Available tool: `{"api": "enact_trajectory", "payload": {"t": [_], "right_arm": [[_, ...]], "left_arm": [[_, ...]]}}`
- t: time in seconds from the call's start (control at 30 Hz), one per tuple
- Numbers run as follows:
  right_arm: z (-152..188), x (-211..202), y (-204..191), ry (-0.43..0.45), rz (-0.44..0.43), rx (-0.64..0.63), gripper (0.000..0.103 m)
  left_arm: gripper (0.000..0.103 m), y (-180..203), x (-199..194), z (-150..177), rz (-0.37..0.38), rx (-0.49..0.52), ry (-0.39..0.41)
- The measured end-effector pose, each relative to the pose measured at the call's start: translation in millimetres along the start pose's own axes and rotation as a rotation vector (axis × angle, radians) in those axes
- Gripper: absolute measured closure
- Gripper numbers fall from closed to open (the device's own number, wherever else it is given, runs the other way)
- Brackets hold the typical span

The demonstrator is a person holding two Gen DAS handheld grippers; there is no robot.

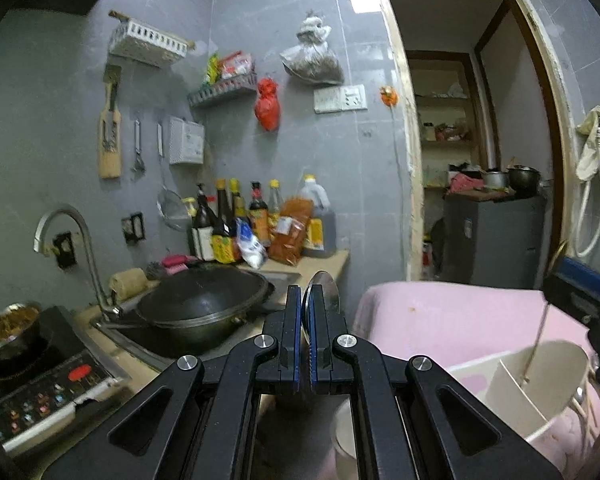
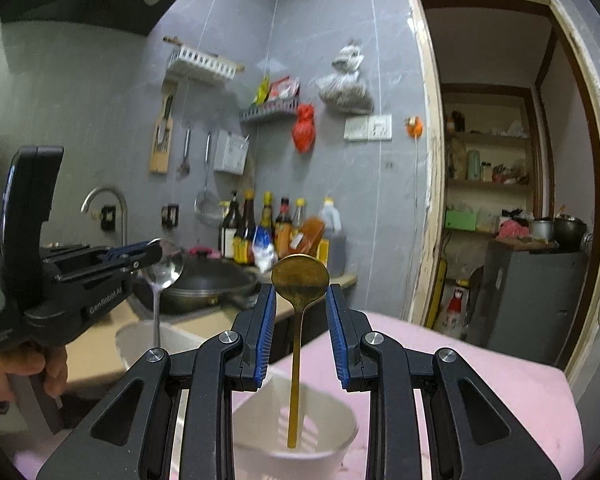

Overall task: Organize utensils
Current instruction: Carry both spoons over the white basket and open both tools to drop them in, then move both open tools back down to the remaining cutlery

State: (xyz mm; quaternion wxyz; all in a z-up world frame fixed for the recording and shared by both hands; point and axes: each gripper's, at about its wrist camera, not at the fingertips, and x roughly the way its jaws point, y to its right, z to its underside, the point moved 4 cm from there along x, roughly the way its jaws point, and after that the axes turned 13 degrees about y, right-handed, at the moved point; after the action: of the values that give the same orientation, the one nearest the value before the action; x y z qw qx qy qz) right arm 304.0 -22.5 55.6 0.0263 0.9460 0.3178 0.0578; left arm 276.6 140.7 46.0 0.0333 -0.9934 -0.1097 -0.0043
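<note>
- Left gripper (image 2: 140,257) held roughly level, person's hand (image 2: 28,372) on its grip; jaws clamped tight on silver spoon (image 2: 165,266) bowl, handle hanging down.
- Right gripper (image 2: 300,312) also abt level, jaws part open w/ brass spoon (image 2: 300,276) upright between them; can't tell if pads touch it.
- Brass handle dips into white utensil holder (image 2: 340,440) on pink cloth (image 2: 480,368).

Only one mark reads — "GenRobot.AI", on the left claw (image 2: 134,256) body.
</note>
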Motion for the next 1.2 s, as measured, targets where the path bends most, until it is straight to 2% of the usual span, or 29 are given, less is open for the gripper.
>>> {"api": "enact_trajectory", "payload": {"t": [0.37, 0.47, 0.53, 0.6, 0.73, 0.8, 0.83, 0.87, 1.0, 1.07, 1.2], "right_arm": [[22, -1, 0, -0.110, -0.023, 0.035, 0.077], [18, -5, 2, -0.104, -0.021, 0.052, 0.069], [12, -9, 5, -0.091, -0.018, 0.060, 0.069], [5, -15, 8, -0.078, -0.010, 0.062, 0.068], [-9, -29, 16, -0.036, 0.019, 0.060, 0.052], [-16, -39, 21, -0.014, 0.045, 0.054, 0.047], [-18, -44, 24, -0.007, 0.056, 0.050, 0.036], [-21, -50, 27, 0.001, 0.069, 0.045, 0.025], [-32, -81, 43, 0.050, 0.135, 0.024, 0.012], [-35, -96, 51, 0.068, 0.167, 0.008, 0.002], [-38, -126, 65, 0.094, 0.224, -0.024, 0.000]], "left_arm": [[0.095, 9, -14, 1, 0.225, -0.121, -0.082], [0.092, 10, -17, -3, 0.244, -0.149, -0.094], [0.088, 11, -21, -9, 0.239, -0.162, -0.083], [0.079, 11, -24, -15, 0.236, -0.172, -0.072], [0.067, 13, -34, -28, 0.228, -0.189, -0.046], [0.057, 18, -40, -33, 0.223, -0.190, -0.036], [0.053, 20, -43, -34, 0.220, -0.188, -0.030], [0.045, 23, -47, -36, 0.218, -0.187, -0.023], [0.017, 39, -64, -41, 0.218, -0.175, 0.021], [0.014, 48, -70, -43, 0.220, -0.162, 0.042], [0.008, 73, -84, -42, 0.250, -0.131, 0.071]]}}
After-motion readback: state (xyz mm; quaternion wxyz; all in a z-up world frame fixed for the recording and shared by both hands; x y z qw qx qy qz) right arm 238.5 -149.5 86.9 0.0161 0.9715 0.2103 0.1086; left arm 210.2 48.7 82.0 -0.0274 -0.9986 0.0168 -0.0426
